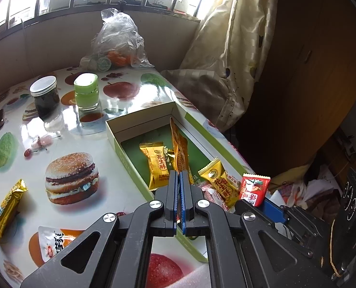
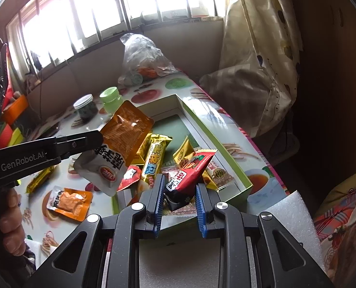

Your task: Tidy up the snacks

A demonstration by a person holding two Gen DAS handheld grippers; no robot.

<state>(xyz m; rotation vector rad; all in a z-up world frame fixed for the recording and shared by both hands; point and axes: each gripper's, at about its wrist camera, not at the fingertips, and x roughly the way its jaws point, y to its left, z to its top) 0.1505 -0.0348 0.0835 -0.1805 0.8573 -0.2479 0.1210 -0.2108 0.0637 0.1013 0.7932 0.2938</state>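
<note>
The left tongs [image 1: 179, 180] pinch an orange-and-white sachet [image 2: 120, 144] edge-on, long axis pointing ahead over the green box [image 1: 115, 141] at frame centre. The right tongs [image 2: 179, 193] grip a red packet [image 2: 190, 172] above the box's near end.

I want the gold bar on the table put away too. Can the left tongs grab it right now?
Probably not yet. The left tongs are shut on an orange pouch over the box. The gold bar lies uncovered on the table, so after dropping the pouch they likely could.
</note>
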